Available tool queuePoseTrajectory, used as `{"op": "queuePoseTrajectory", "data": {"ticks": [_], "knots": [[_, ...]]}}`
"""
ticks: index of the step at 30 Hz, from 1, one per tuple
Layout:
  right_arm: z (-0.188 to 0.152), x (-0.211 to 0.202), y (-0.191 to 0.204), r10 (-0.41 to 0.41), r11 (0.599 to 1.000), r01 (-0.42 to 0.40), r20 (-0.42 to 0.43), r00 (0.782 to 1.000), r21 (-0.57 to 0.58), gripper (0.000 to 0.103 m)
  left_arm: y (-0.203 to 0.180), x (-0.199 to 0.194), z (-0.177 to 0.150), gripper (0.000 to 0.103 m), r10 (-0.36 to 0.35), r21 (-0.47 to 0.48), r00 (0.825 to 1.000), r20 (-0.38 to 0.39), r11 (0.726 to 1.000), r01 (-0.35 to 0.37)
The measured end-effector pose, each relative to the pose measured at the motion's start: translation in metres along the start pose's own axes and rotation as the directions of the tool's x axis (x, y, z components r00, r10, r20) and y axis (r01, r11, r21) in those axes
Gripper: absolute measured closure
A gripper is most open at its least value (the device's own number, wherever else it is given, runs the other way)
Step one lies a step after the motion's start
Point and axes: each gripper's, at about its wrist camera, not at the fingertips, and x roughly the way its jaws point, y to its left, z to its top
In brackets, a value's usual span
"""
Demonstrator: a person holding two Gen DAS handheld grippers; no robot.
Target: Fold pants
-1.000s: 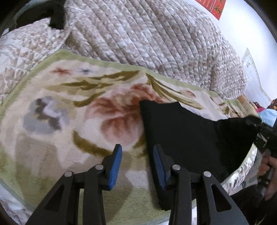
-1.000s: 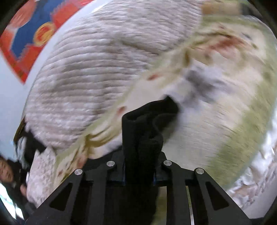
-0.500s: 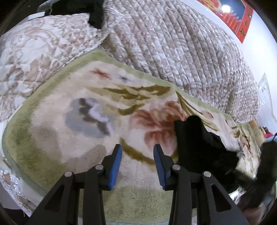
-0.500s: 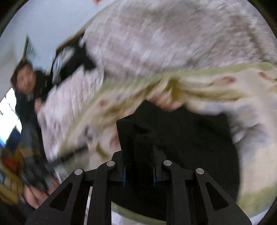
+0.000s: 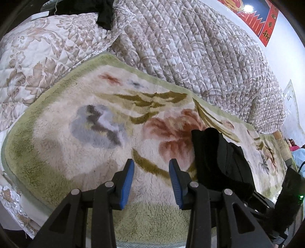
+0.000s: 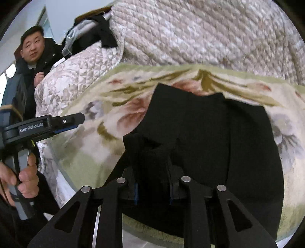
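Black pants [image 6: 219,133] lie folded on a floral fleece blanket [image 6: 95,148]. One bunched end of them stands up between the jaws of my right gripper [image 6: 152,171]. Those jaws are opening, and the cloth still fills the gap and hides the pads. In the left wrist view the pants [image 5: 219,158] lie right of my left gripper [image 5: 151,162]. It hovers open over the bare blanket [image 5: 95,152], with nothing between its blue pads [image 5: 127,177]. The left gripper [image 6: 76,119] also shows at the left of the right wrist view, held by a hand [image 6: 24,171].
A quilted beige bedspread [image 5: 190,47] rises behind the blanket. Dark clothes [image 5: 103,11] lie at the far back. A person in a dark jacket [image 6: 36,57] stands beyond the bed's left side. The blanket's near edge [image 5: 152,229] runs just below the left gripper.
My right gripper swung across with the pants end and laid the cloth over itself on the blanket. Its jaws stand wider now. The left gripper slid left, off the pants.
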Motion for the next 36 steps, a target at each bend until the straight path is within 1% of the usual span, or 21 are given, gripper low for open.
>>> {"op": "queuePoseTrajectory", "data": {"ticks": [1,3,4,7,9,10,12,14,15,16,17,20,22,23,26,27,29,31,34,35,36], "knots": [[0.001,-0.001,0.002,0.013,1.000,-0.013,-0.004,1.000,0.004,0.059,-0.001,0.001,0.000,0.063,0.001,0.002,1.000,0.000,1.000,-0.001],[0.001,-0.007,0.010,0.021,1.000,-0.021,-0.011,1.000,-0.016,0.052,-0.001,0.001,0.000,0.063,0.000,0.002,1.000,0.001,1.000,0.000],[0.001,-0.011,0.013,0.029,0.999,-0.030,-0.008,1.000,-0.022,0.052,-0.001,0.001,0.000,0.063,-0.001,0.004,1.000,0.003,1.000,0.001],[0.002,-0.029,0.016,0.082,0.997,-0.082,0.030,0.996,-0.015,0.052,-0.002,0.002,-0.001,0.063,0.000,0.011,1.000,0.003,1.000,0.000],[0.001,-0.040,0.016,0.100,0.995,-0.099,0.064,0.993,-0.017,0.052,-0.005,0.003,0.000,0.063,-0.002,0.016,1.000,0.003,1.000,0.002],[-0.001,-0.046,0.013,0.100,0.995,-0.100,0.092,0.991,-0.010,0.052,-0.006,0.003,0.000,0.063,-0.006,0.018,1.000,0.002,1.000,0.006],[-0.004,-0.048,0.004,0.075,0.997,-0.078,0.105,0.992,0.026,0.052,-0.011,0.003,0.000,0.063,-0.017,0.027,1.000,0.004,0.999,0.017],[-0.010,-0.036,-0.010,0.044,0.996,-0.047,0.046,0.998,0.080,0.055,-0.019,0.003,0.000,0.063,-0.035,0.044,0.999,0.006,0.998,0.035],[-0.015,-0.025,-0.016,0.031,0.994,-0.029,-0.013,0.999,0.102,0.063,-0.024,0.004,0.000,0.063,-0.044,0.055,0.999,0.004,0.998,0.044],[-0.018,-0.019,-0.019,0.051,0.992,-0.046,-0.047,0.998,0.118,0.065,-0.029,0.004,0.001,0.063,-0.054,0.067,0.999,0.002,0.996,0.054],[-0.020,-0.018,-0.022,0.084,0.988,-0.077,-0.044,0.996,0.137,0.065,-0.035,0.004,0.001,0.063,-0.065,0.082,0.998,0.001,0.994,0.065],[-0.009,-0.030,-0.030,0.102,0.985,-0.098,-0.017,0.995,0.145,0.067,-0.050,0.006,0.005,0.063,-0.089,0.110,0.996,-0.010,0.990,0.090],[0.002,-0.039,-0.043,0.073,0.985,-0.072,0.003,0.997,0.154,0.067,-0.063,0.008,0.011,0.063,-0.112,0.126,0.994,-0.018,0.986,0.113],[0.009,-0.043,-0.052,0.037,0.987,-0.038,0.008,0.999,0.153,0.067,-0.072,0.010,0.015,0.063,-0.125,0.138,0.992,-0.023,0.982,0.127],[0.032,-0.044,-0.084,-0.063,0.986,0.063,-0.004,0.998,0.154,0.067,-0.104,0.023,0.024,0.063,-0.172,0.218,0.984,-0.055,0.959,0.179],[0.039,-0.041,-0.095,-0.086,0.984,0.088,-0.018,0.996,0.157,0.067,-0.116,0.031,0.027,0.063,-0.173,0.254,0.983,-0.064,0.949,0.184],[0.055,-0.029,-0.115,-0.105,0.981,0.110,-0.041,0.994,0.157,0.069,-0.137,0.048,0.033,0.063,-0.186,0.320,0.978,-0.090,0.925,0.205],[0.066,-0.015,-0.127,-0.104,0.982,0.113,-0.068,0.992,0.154,0.076,-0.150,0.065,0.036,0.063,-0.190,0.359,0.976,-0.110,0.908,0.217],[0.072,0.009,-0.146,-0.106,0.976,0.125,-0.115,0.988,0.177,0.080,-0.153,0.098,0.033,0.067,-0.113,0.400,0.986,-0.126,0.903,0.155],[0.071,0.018,-0.153,-0.102,0.973,0.127,-0.136,0.985,0.191,0.080,-0.149,0.106,0.028,0.068,-0.093,0.405,0.987,-0.133,0.904,0.140],[0.068,0.022,-0.158,-0.113,0.970,0.141,-0.146,0.983,0.199,0.082,-0.144,0.110,0.024,0.066,-0.082,0.411,0.989,-0.121,0.903,0.126]]}}
